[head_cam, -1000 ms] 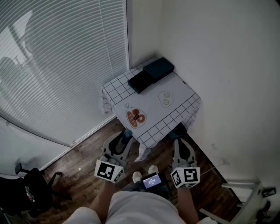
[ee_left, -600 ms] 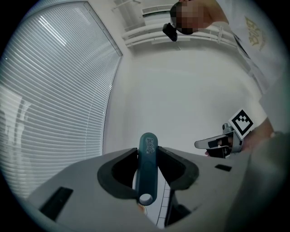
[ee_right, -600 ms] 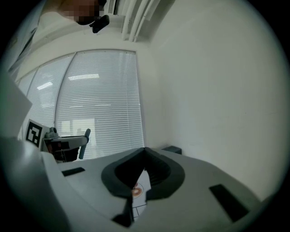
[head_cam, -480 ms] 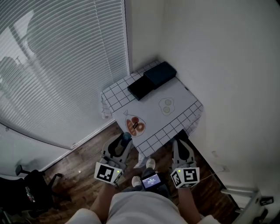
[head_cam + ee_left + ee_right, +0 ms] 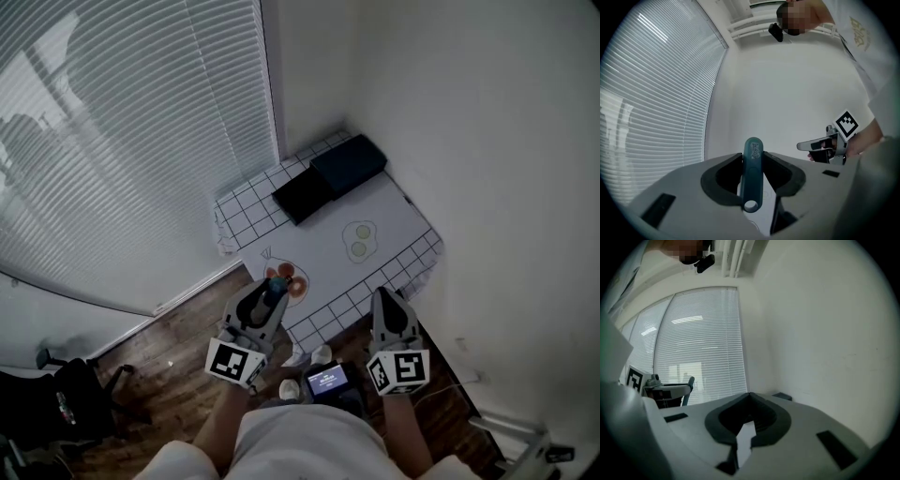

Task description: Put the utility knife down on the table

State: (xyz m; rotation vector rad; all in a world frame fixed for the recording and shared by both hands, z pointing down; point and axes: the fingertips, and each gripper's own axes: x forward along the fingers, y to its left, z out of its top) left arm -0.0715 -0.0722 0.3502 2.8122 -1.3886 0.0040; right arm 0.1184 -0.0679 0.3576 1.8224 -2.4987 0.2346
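A teal utility knife [image 5: 752, 174] stands upright between the jaws of my left gripper [image 5: 753, 161], which is shut on it. In the head view the left gripper [image 5: 266, 300] reaches over the near left edge of the small table [image 5: 394, 211], and the knife [image 5: 275, 287] shows at its tip. My right gripper [image 5: 384, 302] hangs at the table's near right edge. Its jaws [image 5: 749, 397] are shut with nothing between them.
A white cloth with a black grid border covers the table. Two black boxes [image 5: 302, 195] [image 5: 349, 164] lie at its far end. Prints of an orange shape [image 5: 292, 281] and green rounds [image 5: 358, 241] mark the cloth. Window blinds [image 5: 131, 141] stand left, a white wall right, and a black chair [image 5: 66, 403] at the lower left.
Both grippers have come forward to the table's near edge. The left one with the knife is now over the cloth by the orange print.
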